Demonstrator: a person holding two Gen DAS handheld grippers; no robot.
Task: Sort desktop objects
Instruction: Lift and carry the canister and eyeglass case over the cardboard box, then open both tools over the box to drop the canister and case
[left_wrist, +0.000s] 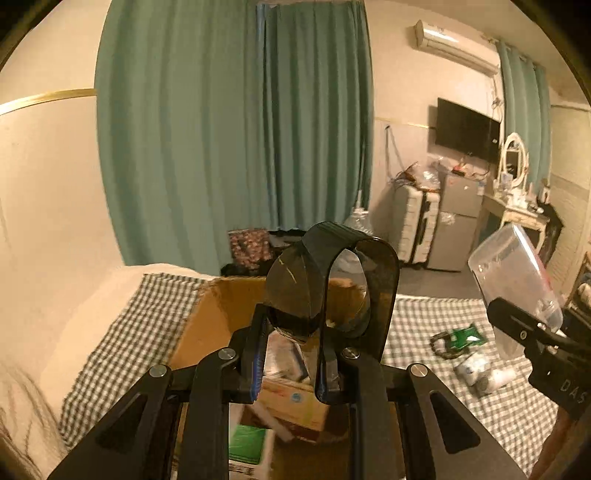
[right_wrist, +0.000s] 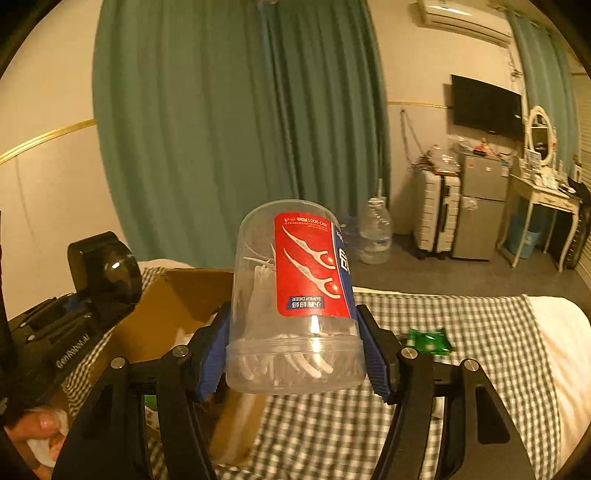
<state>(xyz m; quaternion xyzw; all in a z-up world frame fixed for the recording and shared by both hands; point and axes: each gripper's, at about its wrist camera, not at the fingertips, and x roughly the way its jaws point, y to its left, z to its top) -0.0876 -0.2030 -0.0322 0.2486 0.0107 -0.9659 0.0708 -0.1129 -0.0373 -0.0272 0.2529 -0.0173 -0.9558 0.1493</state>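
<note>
My left gripper (left_wrist: 293, 354) is shut on a dark smoked-plastic tape dispenser (left_wrist: 332, 284) and holds it above an open cardboard box (left_wrist: 207, 325) that holds several small boxes. My right gripper (right_wrist: 295, 354) is shut on a clear floss-pick jar with a red label (right_wrist: 295, 295), held upside down in the air just right of the box (right_wrist: 173, 314). The jar also shows in the left wrist view (left_wrist: 513, 273) at the right, and the dispenser in the right wrist view (right_wrist: 103, 269) at the left.
A checked cloth (left_wrist: 424, 332) covers the bed under the box. A green packet (right_wrist: 428, 341) and small white items (left_wrist: 480, 373) lie on it right of the box. A suitcase (right_wrist: 436, 214), fridge and dressing table stand far right.
</note>
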